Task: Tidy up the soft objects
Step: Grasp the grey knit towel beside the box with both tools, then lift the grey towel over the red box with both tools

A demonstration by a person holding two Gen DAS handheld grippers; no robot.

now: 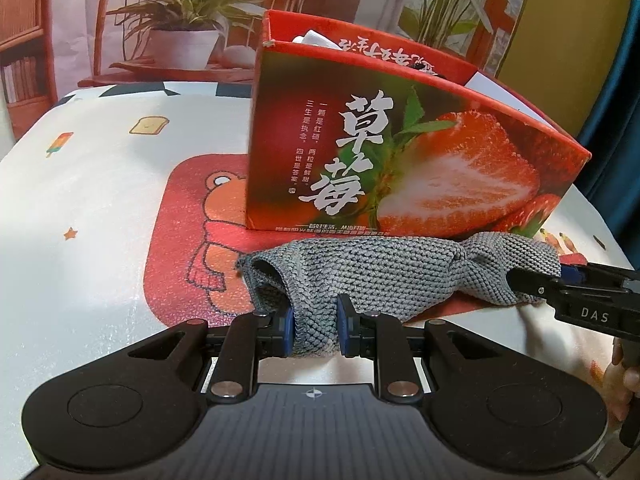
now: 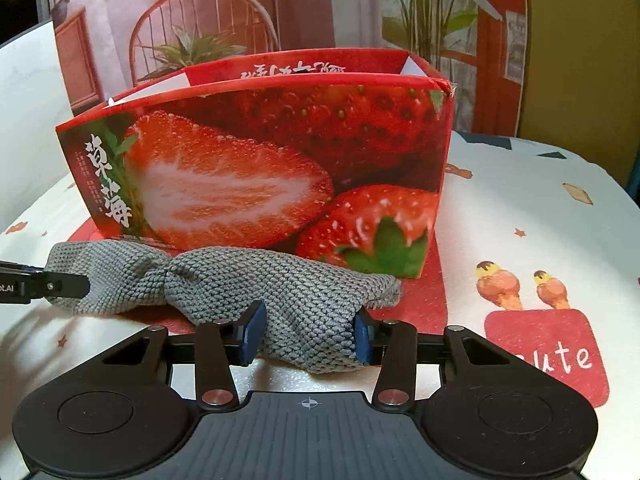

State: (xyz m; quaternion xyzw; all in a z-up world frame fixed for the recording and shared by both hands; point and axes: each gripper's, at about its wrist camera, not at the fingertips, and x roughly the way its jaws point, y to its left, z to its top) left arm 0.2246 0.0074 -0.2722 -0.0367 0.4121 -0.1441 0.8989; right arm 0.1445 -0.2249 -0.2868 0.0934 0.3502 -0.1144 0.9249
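Observation:
A grey knitted cloth (image 1: 380, 272) lies stretched across the table in front of a red strawberry-printed box (image 1: 400, 160). My left gripper (image 1: 316, 330) is shut on the cloth's left part, with fabric bunched between its blue pads. The right gripper (image 2: 308, 336) holds the other end of the cloth (image 2: 304, 300), which fills the gap between its pads. From the left wrist view the right gripper (image 1: 532, 284) comes in at the right edge. From the right wrist view the left gripper (image 2: 76, 282) comes in at the left edge. The cloth is twisted in the middle.
The open-topped box (image 2: 260, 160) stands close behind the cloth, with something white (image 1: 316, 38) showing inside. A white printed tablecloth (image 1: 100, 180) with a red bear patch covers the table. A backdrop printed with plants and a chair stands behind. Part of a hand (image 1: 624, 360) shows at the right.

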